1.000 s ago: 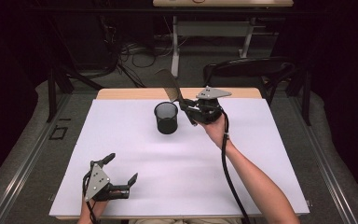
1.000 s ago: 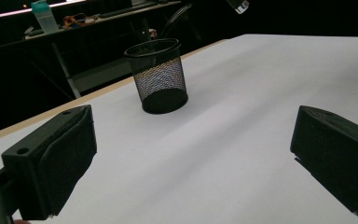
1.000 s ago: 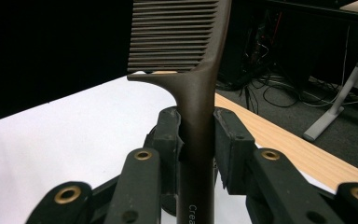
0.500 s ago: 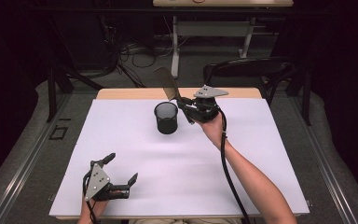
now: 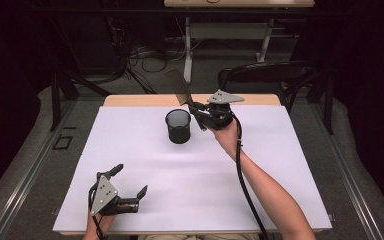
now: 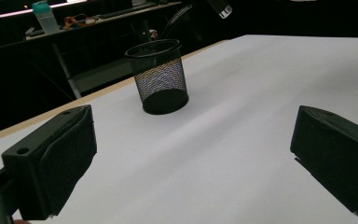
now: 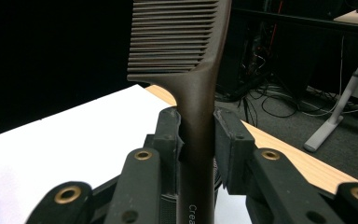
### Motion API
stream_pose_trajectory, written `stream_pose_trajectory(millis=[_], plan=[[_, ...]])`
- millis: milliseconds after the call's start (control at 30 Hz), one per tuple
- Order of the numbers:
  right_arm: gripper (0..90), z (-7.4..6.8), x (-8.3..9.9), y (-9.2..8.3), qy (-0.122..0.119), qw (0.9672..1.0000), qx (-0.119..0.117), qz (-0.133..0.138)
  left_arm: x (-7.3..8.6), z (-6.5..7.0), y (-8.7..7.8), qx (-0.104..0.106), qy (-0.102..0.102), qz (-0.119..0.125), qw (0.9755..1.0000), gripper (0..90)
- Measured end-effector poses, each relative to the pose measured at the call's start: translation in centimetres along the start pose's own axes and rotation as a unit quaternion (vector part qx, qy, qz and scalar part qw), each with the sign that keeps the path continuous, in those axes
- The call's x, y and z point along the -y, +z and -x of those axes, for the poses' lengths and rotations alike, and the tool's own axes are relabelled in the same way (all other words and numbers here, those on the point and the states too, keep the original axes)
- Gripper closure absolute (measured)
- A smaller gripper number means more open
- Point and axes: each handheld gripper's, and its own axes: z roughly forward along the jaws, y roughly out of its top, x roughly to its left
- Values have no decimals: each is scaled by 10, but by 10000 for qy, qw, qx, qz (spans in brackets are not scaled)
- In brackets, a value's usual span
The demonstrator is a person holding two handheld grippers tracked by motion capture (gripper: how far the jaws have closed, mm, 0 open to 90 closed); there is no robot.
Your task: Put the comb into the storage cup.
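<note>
1. The right gripper (image 5: 198,111) is clamped on a brown comb (image 7: 186,60). In the right gripper view both jaws press on the comb's handle, and the teeth end points away from the gripper.
2. In the high view the comb (image 5: 178,87) is in the air, tilted, above and a little behind the black mesh cup (image 5: 178,126). It is not inside the cup and does not touch it.
3. The cup stands upright on the white table (image 5: 280,165), near the far edge, just beside the right gripper. In the left gripper view the cup (image 6: 158,77) looks empty, as far as I can see through the mesh.
4. The left gripper (image 5: 130,186) rests low at the near left part of the table, well apart from the cup. Its jaws are wide apart and hold nothing.
5. My judgement: the work is to put the comb into the cup. The grasp and the lift are done. What is left is to bring the comb over the opening, lower it in, and let it go.
</note>
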Motion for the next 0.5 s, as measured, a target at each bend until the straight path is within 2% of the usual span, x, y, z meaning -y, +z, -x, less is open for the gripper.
stream_pose_trajectory(millis=[500], plan=[[726,0,-3,8,4,9999,8,124,0,0,0,4,-5,-3,10000,2]])
